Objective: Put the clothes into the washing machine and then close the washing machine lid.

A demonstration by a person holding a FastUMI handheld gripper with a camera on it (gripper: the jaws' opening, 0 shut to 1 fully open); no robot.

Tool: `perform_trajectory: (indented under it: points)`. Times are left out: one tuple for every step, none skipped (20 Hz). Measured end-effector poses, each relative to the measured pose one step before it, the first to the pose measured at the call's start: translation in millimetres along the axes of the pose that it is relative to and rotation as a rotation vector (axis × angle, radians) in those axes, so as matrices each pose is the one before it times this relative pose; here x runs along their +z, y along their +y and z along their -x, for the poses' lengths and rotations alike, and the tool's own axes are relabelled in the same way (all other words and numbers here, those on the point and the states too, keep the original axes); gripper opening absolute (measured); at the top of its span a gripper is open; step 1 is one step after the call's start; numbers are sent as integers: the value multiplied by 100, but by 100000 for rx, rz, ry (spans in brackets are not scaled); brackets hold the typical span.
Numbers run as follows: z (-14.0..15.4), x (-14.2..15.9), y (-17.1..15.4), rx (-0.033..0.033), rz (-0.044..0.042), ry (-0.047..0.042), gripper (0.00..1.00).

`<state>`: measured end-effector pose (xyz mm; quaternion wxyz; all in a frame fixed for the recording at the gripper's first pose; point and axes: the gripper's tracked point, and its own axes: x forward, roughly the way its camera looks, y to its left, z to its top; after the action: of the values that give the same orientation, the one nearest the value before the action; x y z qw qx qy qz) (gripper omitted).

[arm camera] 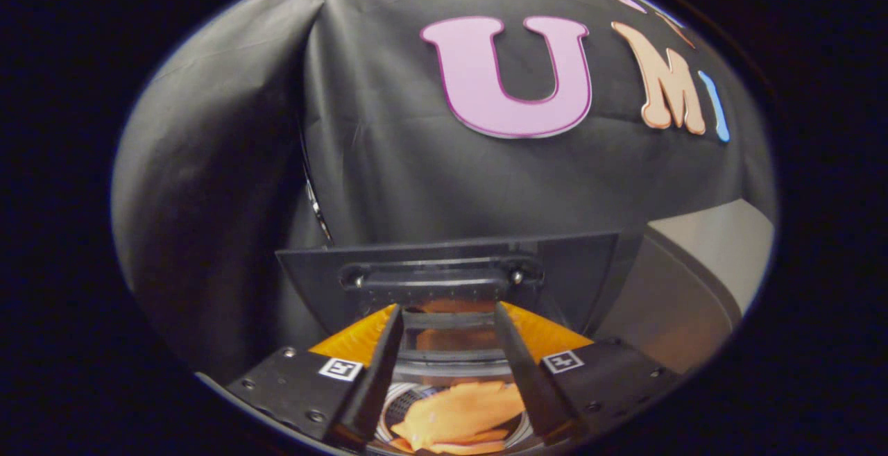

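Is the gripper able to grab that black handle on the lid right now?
Probably yes. The gripper is open, its fingertips right at the handle on the raised lid, with nothing between. The orange cloth lies below in the drum.

Cam on tool (447,314), close above washer drum (416,400), facing wall

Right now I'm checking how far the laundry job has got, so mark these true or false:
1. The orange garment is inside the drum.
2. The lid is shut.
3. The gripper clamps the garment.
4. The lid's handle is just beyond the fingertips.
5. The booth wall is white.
1. True: the orange garment lies in the washing machine drum, seen between the fingers.
2. False: the lid stands raised, with the drum open below it.
3. False: the gripper is open, its fingers apart with nothing clamped; the garment lies below.
4. True: the lid handle sits just ahead of them.
5. False: it is black cloth.
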<state>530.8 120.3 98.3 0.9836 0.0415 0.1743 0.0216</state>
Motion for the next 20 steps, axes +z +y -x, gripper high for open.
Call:
perform_trajectory:
  points:
    - [193, 1737, 135, 354, -404, -3008, 88]
    - [-1171, 334, 136, -621, -652, -2051, 96]
    - [-864, 569, -11, -1781, 152, -1735, 97]
    - [-847, 609, 65, -1720, 1207, -390, 97]
    - [-895, 504, 166, -1676, 1505, -250, 96]
    - [-945, 201, 155, -1418, 2336, 152, 97]
    - [-894, 217, 88, -966, 2015, -171, 97]
    - [-801, -72, 27, -979, 1021, -237, 97]
    - [-716, 175, 274, -534, 213, -452, 97]
    - [-725, 204, 48, -1439, -55, -1058, 97]
    - [-919, -162, 246, -607, 193, 310, 97]
    - [-962, -669, 89, -832, 667, 3301, 96]
    - [-625, -1081, 168, -213, 907, 4981, 96]
    - [-562, -596, 77, 666, 1420, 3533, 96]
    - [-113, 538, -60, -600, -2042, -2750, 97]
    - [-497, -582, 151, 534, -202, 664, 97]
    - [460, -470, -133, 1033, -2658, 4599, 94]
    - [-274, 328, 172, 897, -231, -919, 94]
    - [44, -512, -103, 966, 980, 5254, 94]
    - [260, 89, 35, 1089, 748, 1285, 95]
